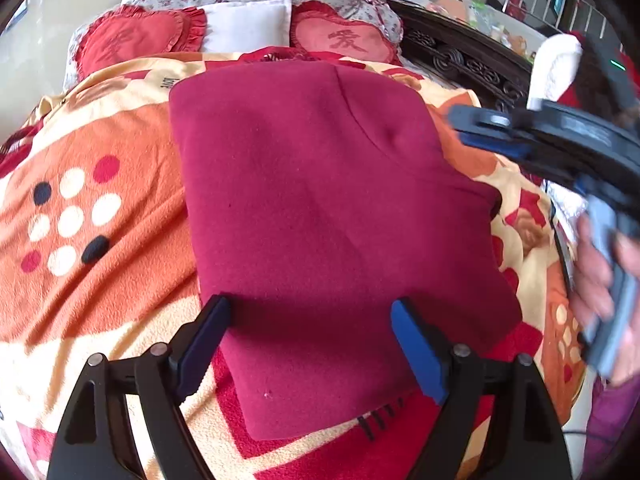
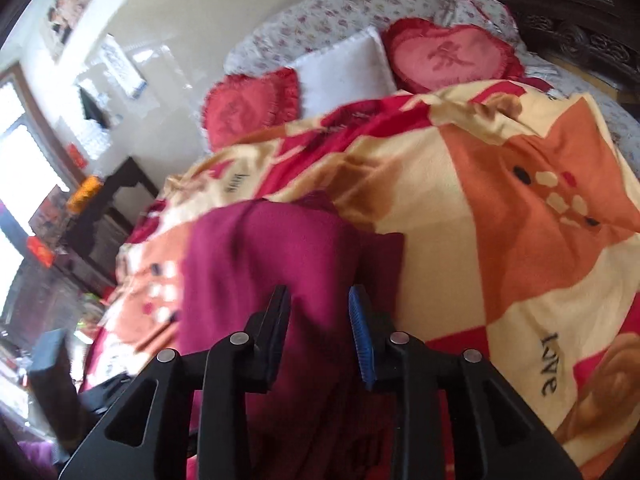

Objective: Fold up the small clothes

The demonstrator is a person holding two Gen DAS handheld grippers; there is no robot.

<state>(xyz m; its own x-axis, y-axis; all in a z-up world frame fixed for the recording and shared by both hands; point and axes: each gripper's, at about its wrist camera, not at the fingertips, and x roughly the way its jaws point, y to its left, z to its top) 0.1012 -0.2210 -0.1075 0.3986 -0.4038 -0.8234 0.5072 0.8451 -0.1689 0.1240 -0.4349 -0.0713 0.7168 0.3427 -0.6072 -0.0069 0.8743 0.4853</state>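
Dark red fleece garment [image 1: 320,208] lay folded flat mid-bed on orange patterned blanket [image 1: 100,280]. Left gripper [image 1: 308,344] spread wide over near edge, pinching nothing. Right gripper [image 2: 320,332] slightly parted, nothing pinched. Fold seemingly just released; next likely another fold, needing grip on near hem.

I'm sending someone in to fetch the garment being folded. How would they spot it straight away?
Start at the bed's orange, cream and red patterned blanket. Lying flat in its middle is the dark red garment, folded into a rough rectangle. It is the only plain, unpatterned cloth there, deeper in colour than the heart cushions behind.
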